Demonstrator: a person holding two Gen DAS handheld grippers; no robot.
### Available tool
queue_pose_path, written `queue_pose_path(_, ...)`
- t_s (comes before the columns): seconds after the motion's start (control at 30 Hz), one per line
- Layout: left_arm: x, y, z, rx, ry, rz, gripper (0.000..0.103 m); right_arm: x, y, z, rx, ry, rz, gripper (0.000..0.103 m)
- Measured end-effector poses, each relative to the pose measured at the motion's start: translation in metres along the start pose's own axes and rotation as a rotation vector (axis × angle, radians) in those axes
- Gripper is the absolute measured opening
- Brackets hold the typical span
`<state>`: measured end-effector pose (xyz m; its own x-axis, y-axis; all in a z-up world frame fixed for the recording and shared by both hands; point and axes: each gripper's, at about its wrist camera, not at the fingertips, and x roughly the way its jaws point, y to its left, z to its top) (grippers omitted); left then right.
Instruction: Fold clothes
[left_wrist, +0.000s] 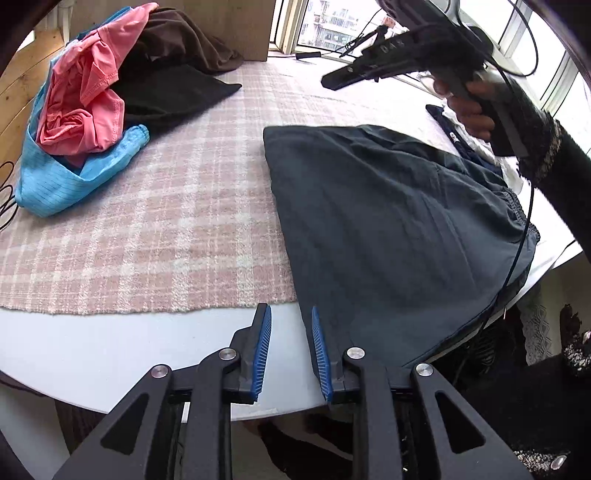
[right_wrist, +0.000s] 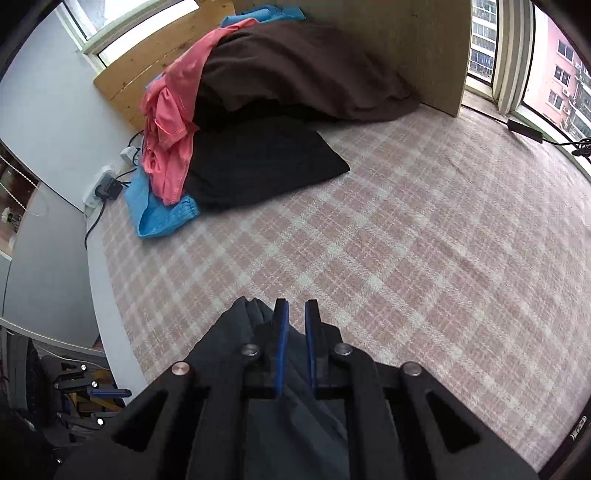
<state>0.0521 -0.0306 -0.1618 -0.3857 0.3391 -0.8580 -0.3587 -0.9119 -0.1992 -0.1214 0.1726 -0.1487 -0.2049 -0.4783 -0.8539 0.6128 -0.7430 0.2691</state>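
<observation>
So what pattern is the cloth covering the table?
A pink and white plaid, on the table cloth; the right wrist view shows it best.

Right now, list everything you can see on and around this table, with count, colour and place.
Dark grey folded shorts: one, slate grey, near right part of the table, partly on the mat.
Pink garment: one, coral pink, crumpled on top of the far left pile.
Light blue garment: one, sky blue, under the pink one.
Black cloth: one, black, flat beside the pile.
Brown cloth: one, dark brown, heaped against the wooden board.
Checked woven mat: one, pink and white, covers most of the table.
White table: one, bare near edge.
Navy and white garment: one, behind the shorts.
Left tongs: black, blue pads, open, empty.
Right tongs: black, slightly apart above the shorts.
Hand: one, holding the right tongs.
</observation>
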Motion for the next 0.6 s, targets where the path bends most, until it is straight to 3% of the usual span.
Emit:
queue_pose_path(0.2,0.041,-0.017,0.079,0.124,-0.04,-0.061,0.025,-0.022,-0.003,-0.102,0.072,-0.012,-0.035,0.009)
queue_pose_path(0.33,0.082,-0.029,0.122,0.174,-0.021,-0.133,0.032,-0.01,-0.032,-0.154,0.232,0.006,-0.058,0.009)
queue_pose_path(0.37,0.095,-0.03,0.129,0.183,-0.002,-0.101,0.033,-0.013,-0.041,-0.162,0.274,-0.021,-0.041,0.008)
queue_pose_path(0.47,0.119,-0.024,0.141,0.194,0.065,0.02,0.028,-0.034,-0.056,-0.178,0.334,-0.064,-0.106,0.008)
queue_pose_path(0.6,0.082,0.0,0.129,0.105,0.038,0.018,0.033,-0.075,-0.047,-0.198,0.312,-0.102,-0.198,0.009)
